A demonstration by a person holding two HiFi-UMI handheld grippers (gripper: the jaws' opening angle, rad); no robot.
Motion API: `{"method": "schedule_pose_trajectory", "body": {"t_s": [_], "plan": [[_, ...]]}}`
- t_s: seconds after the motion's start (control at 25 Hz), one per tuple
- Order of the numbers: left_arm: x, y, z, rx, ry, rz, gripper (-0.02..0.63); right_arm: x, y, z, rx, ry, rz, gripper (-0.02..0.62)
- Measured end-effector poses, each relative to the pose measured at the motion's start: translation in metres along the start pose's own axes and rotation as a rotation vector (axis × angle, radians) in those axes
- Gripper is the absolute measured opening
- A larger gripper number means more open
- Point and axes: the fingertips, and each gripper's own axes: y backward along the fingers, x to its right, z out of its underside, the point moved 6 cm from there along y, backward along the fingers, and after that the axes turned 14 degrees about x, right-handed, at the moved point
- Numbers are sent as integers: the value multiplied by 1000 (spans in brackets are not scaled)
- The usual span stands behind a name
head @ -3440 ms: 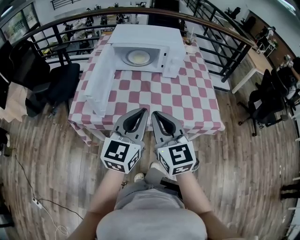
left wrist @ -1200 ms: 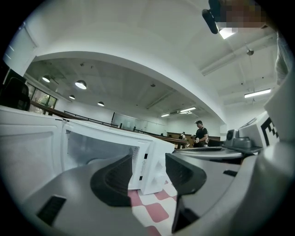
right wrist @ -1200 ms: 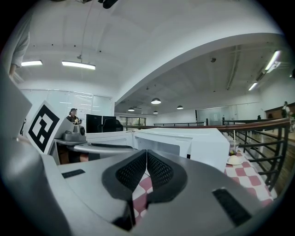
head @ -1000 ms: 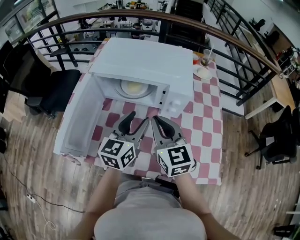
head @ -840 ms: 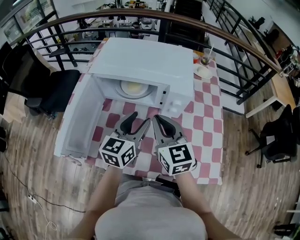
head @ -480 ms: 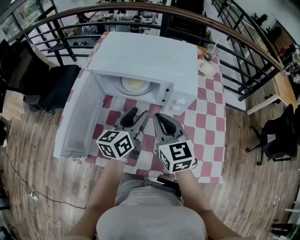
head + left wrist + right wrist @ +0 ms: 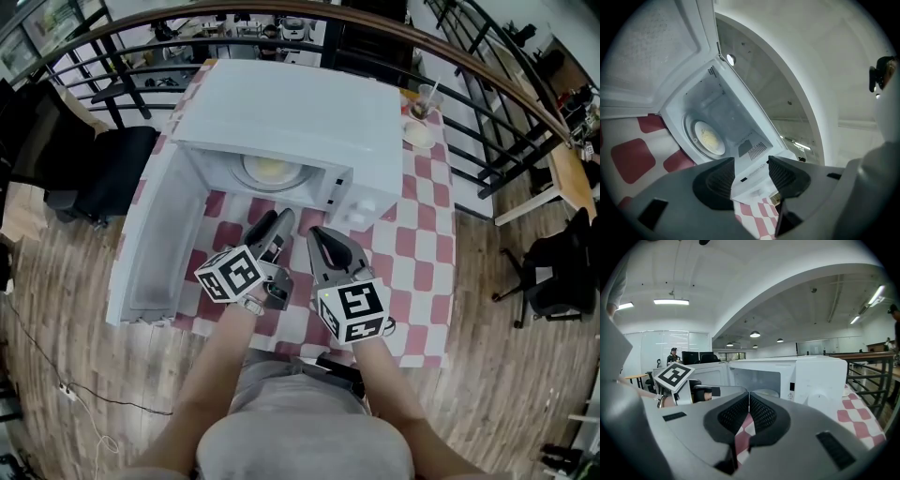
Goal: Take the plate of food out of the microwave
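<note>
**Head view.** The white microwave (image 7: 291, 103) is standing on a checked tablecloth (image 7: 412, 234), and its door (image 7: 155, 244) is hanging fully open to the left. The plate of food (image 7: 269, 171) is lying inside the cavity, partly cut off by the edge of the roof. The left gripper (image 7: 274, 223), tilted onto its side, and the right gripper (image 7: 317, 234) are hovering side by side over the cloth. Both are just before the cavity mouth and are touching nothing.

**Left gripper view.** This view alone is showing the whole plate, with pale yellow food at its middle. The jaws are standing apart and holding nothing; the control panel (image 7: 752, 177) is showing through the gap.

**Right gripper view.** Here the jaws are pressing together, empty. The left gripper's marker cube (image 7: 673, 375) is appearing at the left, and only the plate's rim is visible.

**Edges and room.** Nothing is blocking the cavity mouth. The door's outer edge is reaching the table's front left corner. A strip of bare cloth is running between the microwave's front and the near table edge. A cup (image 7: 427, 97) and a saucer (image 7: 419, 134) are sitting at the far right corner, well apart, with a railing (image 7: 487, 75) curving behind them.
</note>
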Motion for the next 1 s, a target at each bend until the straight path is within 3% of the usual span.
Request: {"method": "schedule_pose_trajectory", "body": {"t_s": [0.68,1.0], "plan": [[-57,-21,7,8,321,-190,215,4,-21,14,-37,-30,17,26],[-82,-29,5,16,389,-281,216,5,-34,21,-57,-39,22,26]]}}
